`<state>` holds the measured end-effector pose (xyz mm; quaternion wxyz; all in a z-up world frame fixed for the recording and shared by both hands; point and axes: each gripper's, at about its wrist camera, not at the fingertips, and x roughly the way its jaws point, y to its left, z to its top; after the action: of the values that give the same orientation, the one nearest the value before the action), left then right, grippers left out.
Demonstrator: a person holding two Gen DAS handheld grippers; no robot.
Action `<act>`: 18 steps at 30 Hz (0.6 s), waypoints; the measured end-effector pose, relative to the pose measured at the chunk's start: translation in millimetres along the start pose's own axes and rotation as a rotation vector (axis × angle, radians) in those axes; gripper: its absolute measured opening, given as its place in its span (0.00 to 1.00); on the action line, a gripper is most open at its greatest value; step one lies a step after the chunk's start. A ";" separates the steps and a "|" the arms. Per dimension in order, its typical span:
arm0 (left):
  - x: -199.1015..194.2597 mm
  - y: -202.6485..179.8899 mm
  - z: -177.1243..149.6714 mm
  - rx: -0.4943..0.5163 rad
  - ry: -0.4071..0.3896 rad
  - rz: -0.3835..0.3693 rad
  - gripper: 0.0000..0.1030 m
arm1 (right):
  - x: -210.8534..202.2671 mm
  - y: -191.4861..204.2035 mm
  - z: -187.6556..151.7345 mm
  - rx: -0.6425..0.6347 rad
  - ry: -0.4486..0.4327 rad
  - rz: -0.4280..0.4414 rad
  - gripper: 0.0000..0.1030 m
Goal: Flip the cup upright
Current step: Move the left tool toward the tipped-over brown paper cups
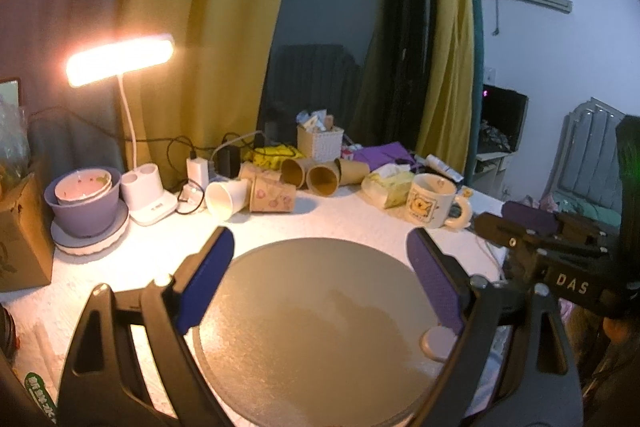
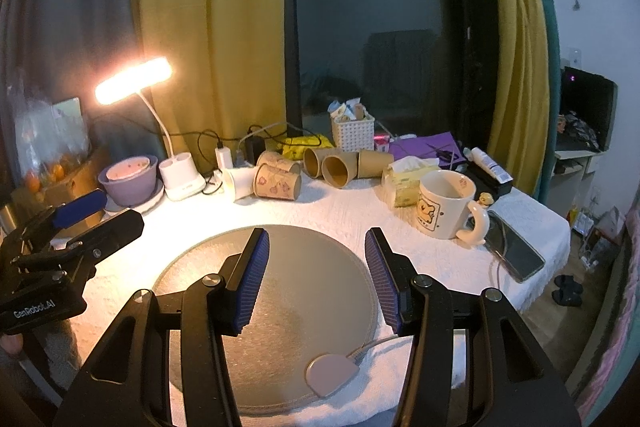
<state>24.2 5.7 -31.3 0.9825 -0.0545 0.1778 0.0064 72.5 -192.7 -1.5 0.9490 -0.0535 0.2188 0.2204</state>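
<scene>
While fingers (image 2: 256, 267) gape, mug (image 2: 446, 205) upright beyond

White bear-print mug (image 2: 444, 205) upright on tablecloth (image 2: 340, 215).

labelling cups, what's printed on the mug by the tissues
The white mug carries a yellow cartoon animal in a dark square frame, clearest in the left wrist view.

Left gripper (image 1: 320, 247) open, empty, above round grey mat (image 1: 312, 327). Mug (image 1: 430, 201) upright at 1 o'clock. Paper cups (image 1: 272, 193) lie on their sides at 12 o'clock. Lamp (image 1: 120, 61) lit at 10 o'clock.
</scene>
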 end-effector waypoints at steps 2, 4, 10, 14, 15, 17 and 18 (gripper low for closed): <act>11.3 0.8 0.8 -0.010 0.019 0.010 0.87 | 12.5 -2.7 3.9 -0.008 0.023 0.000 0.51; 26.7 4.2 4.8 -0.027 0.050 0.019 0.87 | 25.8 -6.4 7.2 -0.012 0.043 0.008 0.51; 72.5 8.8 8.2 -0.078 0.156 0.038 0.87 | 75.6 -20.5 19.7 -0.023 0.111 0.019 0.52; 105.5 12.6 14.0 -0.108 0.210 0.043 0.86 | 109.9 -31.3 29.2 -0.022 0.148 0.025 0.66; 113.9 13.5 16.1 -0.116 0.222 0.042 0.87 | 117.7 -33.9 32.0 -0.022 0.157 0.029 0.66; 130.8 17.8 21.5 -0.134 0.241 0.044 0.86 | 133.6 -39.6 38.0 -0.026 0.174 0.034 0.66; 139.7 16.8 23.7 -0.143 0.253 0.048 0.86 | 140.7 -42.0 40.5 -0.028 0.181 0.035 0.66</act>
<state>162.7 24.0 -59.9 0.9455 -0.1206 0.3004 0.0354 220.5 -166.8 -26.7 0.9206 -0.0828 0.3012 0.2344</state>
